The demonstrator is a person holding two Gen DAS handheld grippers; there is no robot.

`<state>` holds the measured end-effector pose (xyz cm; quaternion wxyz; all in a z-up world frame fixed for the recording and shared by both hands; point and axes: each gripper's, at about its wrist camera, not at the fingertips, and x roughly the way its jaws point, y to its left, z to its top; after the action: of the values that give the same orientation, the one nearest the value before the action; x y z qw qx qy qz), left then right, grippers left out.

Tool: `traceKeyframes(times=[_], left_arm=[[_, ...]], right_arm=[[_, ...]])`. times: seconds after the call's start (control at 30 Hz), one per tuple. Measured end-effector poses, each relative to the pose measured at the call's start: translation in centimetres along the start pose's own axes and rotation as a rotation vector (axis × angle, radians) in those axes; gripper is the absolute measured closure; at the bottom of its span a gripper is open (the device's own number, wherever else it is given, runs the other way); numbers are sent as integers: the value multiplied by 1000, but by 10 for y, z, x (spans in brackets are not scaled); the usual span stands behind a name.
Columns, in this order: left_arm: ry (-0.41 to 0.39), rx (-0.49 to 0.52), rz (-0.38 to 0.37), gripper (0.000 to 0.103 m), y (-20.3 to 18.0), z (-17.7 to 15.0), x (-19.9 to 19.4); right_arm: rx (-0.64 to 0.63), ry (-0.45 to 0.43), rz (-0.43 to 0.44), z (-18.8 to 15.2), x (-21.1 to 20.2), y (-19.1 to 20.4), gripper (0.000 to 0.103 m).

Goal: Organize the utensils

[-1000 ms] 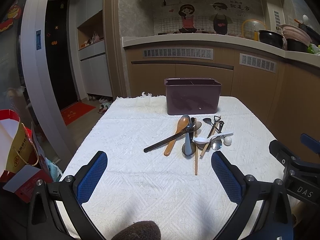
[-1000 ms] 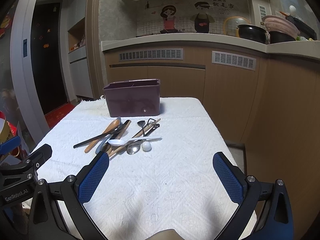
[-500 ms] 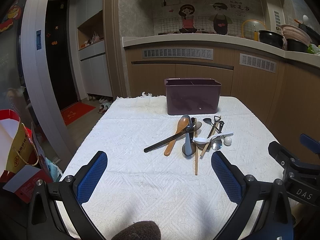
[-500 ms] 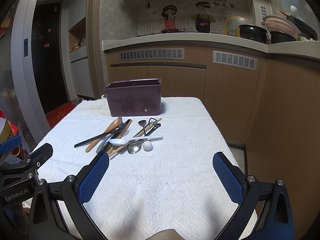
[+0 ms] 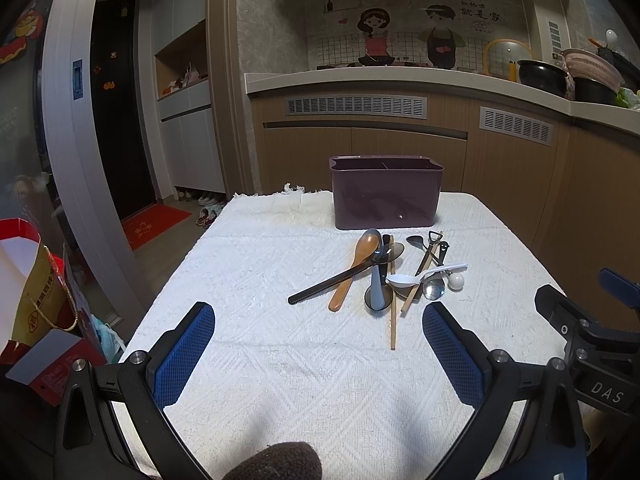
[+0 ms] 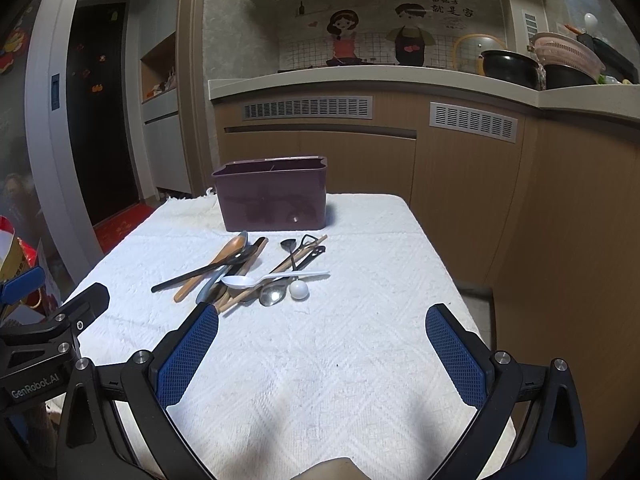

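Where the left wrist camera looks forward, the left gripper (image 5: pixel 318 332) hovers over a white cloth-covered table (image 5: pixel 280 380), its blue-padded fingers (image 5: pixel 182 354) spread wide with nothing between them. A dark purple utensil holder (image 5: pixel 386 192) stands upright at the table's far end. Just in front of the holder lies a jumbled pile of utensils: a wooden spoon (image 5: pixel 354 266), a long black utensil (image 5: pixel 332 278) crossing it, a white plastic spoon (image 5: pixel 424 274), a metal spoon (image 5: pixel 434 289) and a chopstick (image 5: pixel 393 308), all overlapping or touching. Part of the right gripper shows at this view's right edge.

In the right wrist view, the right gripper (image 6: pixel 322 334) is likewise spread wide and empty, nearer the camera than the pile. The holder (image 6: pixel 272 198) sits beyond the utensils, with the white spoon (image 6: pixel 272 278) lying crosswise and a small white ball (image 6: pixel 299 290) touching the pile on the side away from the holder
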<state>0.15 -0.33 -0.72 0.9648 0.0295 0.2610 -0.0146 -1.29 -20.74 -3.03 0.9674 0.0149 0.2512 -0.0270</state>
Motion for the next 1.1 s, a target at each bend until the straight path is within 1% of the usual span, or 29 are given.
traceKeyframes(times=[0.37, 0.73, 0.97, 1.1], left_arm=[[1, -1, 1, 0, 0, 0, 0], [19, 2, 2, 0, 2, 2, 8], [14, 13, 14, 0, 1, 10, 21], [35, 21, 8, 0, 1, 19, 38]], right_arm=[[-4, 3, 5, 0, 1, 0, 0], [-2, 10, -2, 3, 7, -5, 0], [-15, 15, -7, 10, 20, -7, 0], [-24, 29, 0, 15, 34, -7, 0]])
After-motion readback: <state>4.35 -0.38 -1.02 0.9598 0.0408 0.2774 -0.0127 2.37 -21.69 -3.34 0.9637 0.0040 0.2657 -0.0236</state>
